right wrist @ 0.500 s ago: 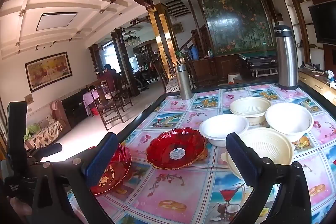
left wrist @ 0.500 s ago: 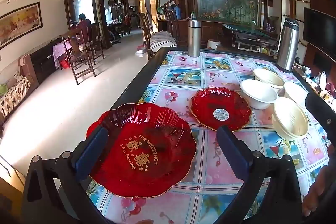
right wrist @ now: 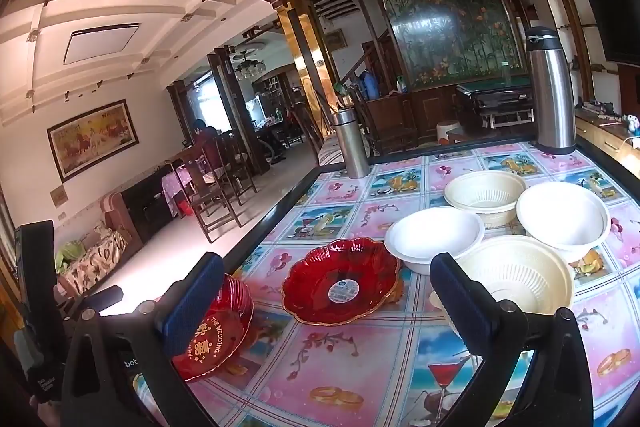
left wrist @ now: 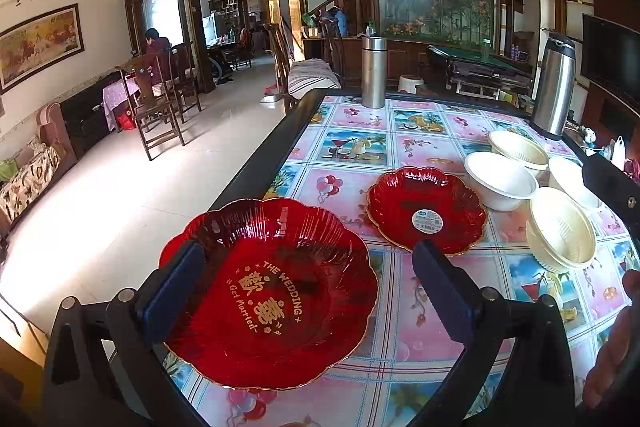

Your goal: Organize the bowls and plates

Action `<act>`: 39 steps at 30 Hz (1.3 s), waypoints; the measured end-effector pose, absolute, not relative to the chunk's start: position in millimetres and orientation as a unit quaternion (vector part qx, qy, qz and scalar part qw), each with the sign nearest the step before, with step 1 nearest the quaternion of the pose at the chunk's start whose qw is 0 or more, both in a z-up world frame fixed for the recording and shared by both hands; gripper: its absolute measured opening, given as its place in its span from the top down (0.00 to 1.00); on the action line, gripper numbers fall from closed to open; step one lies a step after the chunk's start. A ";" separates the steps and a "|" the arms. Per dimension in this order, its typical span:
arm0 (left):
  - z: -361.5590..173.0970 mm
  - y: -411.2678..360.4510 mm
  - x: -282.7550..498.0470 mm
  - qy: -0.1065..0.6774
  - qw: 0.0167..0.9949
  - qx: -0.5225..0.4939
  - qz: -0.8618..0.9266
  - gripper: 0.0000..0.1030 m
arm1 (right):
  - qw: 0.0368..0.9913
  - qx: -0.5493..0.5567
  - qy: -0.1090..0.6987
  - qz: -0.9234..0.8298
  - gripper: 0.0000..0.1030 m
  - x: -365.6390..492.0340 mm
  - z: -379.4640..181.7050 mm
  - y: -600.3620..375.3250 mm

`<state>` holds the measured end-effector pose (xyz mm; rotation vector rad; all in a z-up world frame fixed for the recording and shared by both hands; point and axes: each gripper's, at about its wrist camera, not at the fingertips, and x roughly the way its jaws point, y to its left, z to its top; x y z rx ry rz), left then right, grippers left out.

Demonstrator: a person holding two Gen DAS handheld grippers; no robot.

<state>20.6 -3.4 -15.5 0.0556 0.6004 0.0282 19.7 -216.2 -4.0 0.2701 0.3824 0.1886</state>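
My left gripper (left wrist: pixel 308 291) hangs with its fingers spread wide over the wedding plate (left wrist: pixel 272 291) at the table's (left wrist: pixel 352 143) near-left edge, gripping nothing. My right gripper (right wrist: pixel 324 303) gapes empty too, facing the stickered red plate (right wrist: pixel 340 287), with four pale bowls (right wrist: pixel 560 215) clustered just right of it.

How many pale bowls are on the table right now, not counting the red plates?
4. A cream slotted bowl lies nearest the right gripper, a smooth white bowl beside the stickered red plate, another white bowl further right, and a second slotted bowl behind them. Nested ones might be hidden.
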 end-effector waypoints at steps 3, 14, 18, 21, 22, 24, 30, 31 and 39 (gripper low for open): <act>-17.6 -4.0 22.2 0.295 0.955 0.024 0.004 0.00 | 0.966 0.144 0.196 0.090 0.00 23.3 -3.8 -218.4; -19.9 -4.9 32.0 0.296 0.955 0.012 -0.015 0.00 | 0.954 0.164 0.234 0.087 0.00 47.2 -21.1 -213.8; -20.7 -7.4 37.3 0.301 0.953 0.014 -0.017 0.00 | 0.952 0.164 0.245 0.087 0.00 54.1 -27.3 -209.9; -21.9 -7.3 40.3 0.305 0.952 0.013 -0.016 0.00 | 0.948 0.172 0.254 0.086 0.00 59.5 -30.2 -210.5; -22.4 -6.4 41.6 0.307 0.952 0.012 -0.015 0.00 | 0.946 0.178 0.257 0.088 0.00 61.0 -30.8 -211.5; -23.1 -5.3 42.8 0.310 0.951 0.011 -0.014 0.00 | 0.941 0.193 0.263 0.091 0.00 64.7 -32.8 -214.4; -24.2 -1.3 44.1 0.314 0.949 0.008 -0.007 0.00 | 0.921 0.238 0.287 0.110 0.00 76.8 -38.2 -221.6; -24.6 -0.9 43.9 0.315 0.949 0.009 -0.006 0.00 | 0.917 0.246 0.291 0.115 0.00 79.2 -39.4 -222.1; -28.6 0.3 46.8 0.327 0.945 0.008 -0.009 0.00 | 0.891 0.285 0.333 0.117 0.00 95.1 -53.3 -222.2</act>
